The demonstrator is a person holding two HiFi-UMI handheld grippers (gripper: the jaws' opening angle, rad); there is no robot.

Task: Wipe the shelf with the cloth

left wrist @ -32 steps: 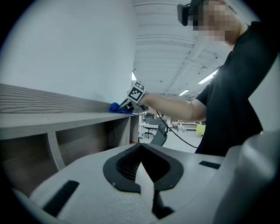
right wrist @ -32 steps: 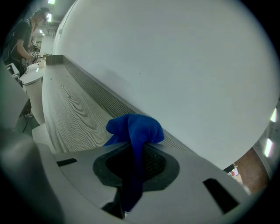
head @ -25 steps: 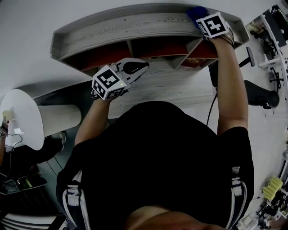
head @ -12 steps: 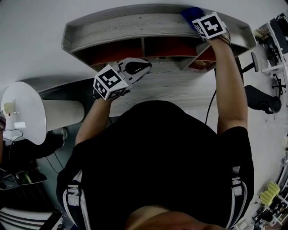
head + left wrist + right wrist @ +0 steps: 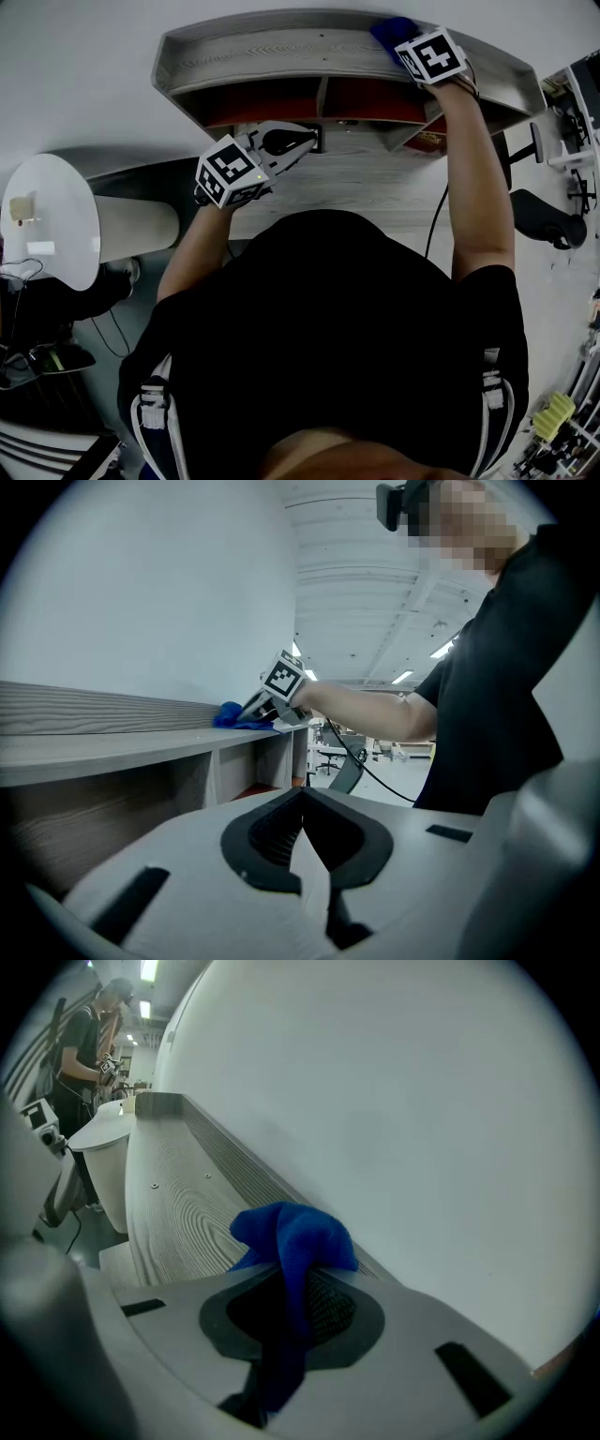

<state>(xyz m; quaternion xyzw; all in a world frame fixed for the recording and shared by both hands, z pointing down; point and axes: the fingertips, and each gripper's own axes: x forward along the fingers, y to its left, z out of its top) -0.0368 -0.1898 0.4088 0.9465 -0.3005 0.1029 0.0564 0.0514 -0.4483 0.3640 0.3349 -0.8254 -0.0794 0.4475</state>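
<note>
Where the right gripper (image 5: 286,1283) pinches it, the blue cloth (image 5: 298,1234) bunches.

Your shelf (image 5: 178,1213) is matt grey wood with bold grain, ridged along its back edge. The cloth (image 5: 295,1237) pinched in your right gripper (image 5: 281,1335) is soft blue fabric, fuzzy and dull. Your left gripper (image 5: 305,846) has a smooth matt plastic shell and ribbed black rubbery pads (image 5: 267,841). The wall (image 5: 422,1129) looks smooth, matt white.
</note>
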